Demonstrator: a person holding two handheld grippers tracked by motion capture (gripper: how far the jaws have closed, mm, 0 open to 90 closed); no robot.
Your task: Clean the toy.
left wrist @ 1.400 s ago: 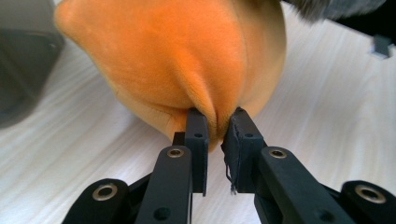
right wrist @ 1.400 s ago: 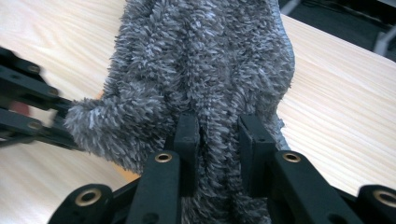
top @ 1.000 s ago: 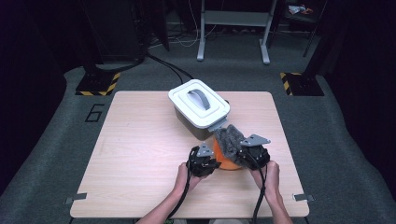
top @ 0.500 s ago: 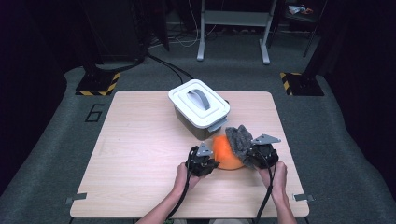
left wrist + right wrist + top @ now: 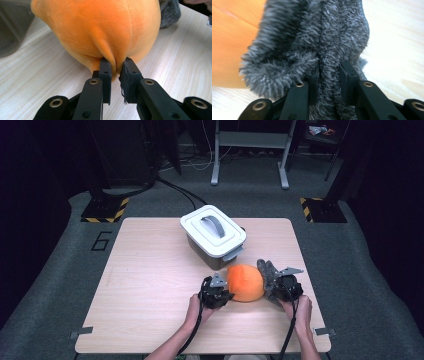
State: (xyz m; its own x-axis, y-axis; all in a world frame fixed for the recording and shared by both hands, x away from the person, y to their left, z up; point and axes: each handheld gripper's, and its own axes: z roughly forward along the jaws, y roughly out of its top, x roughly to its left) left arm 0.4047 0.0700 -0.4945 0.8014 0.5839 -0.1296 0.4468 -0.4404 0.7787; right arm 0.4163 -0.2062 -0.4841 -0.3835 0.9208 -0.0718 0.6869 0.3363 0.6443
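An orange plush toy (image 5: pixel 245 282) with a grey furry part (image 5: pixel 268 274) lies on the wooden table (image 5: pixel 150 285) near its front edge. My left gripper (image 5: pixel 223 293) is shut on a fold of the orange plush (image 5: pixel 100 27) at its left side; the jaws pinch the fabric (image 5: pixel 115 65). My right gripper (image 5: pixel 276 291) is shut on the grey furry part (image 5: pixel 322 50), whose pile bulges between the two jaws (image 5: pixel 329 75). The orange body (image 5: pixel 227 47) shows to the left in the right gripper view.
A grey box with a white lid and grey handle (image 5: pixel 213 234) stands just behind the toy, close to it. The table's left half is bare wood. Dark floor and stand legs (image 5: pixel 250 155) lie beyond the far edge.
My right gripper has moved right and down with the grey furry part, stretching the toy out so the orange body lies in full view. The left gripper stayed put.
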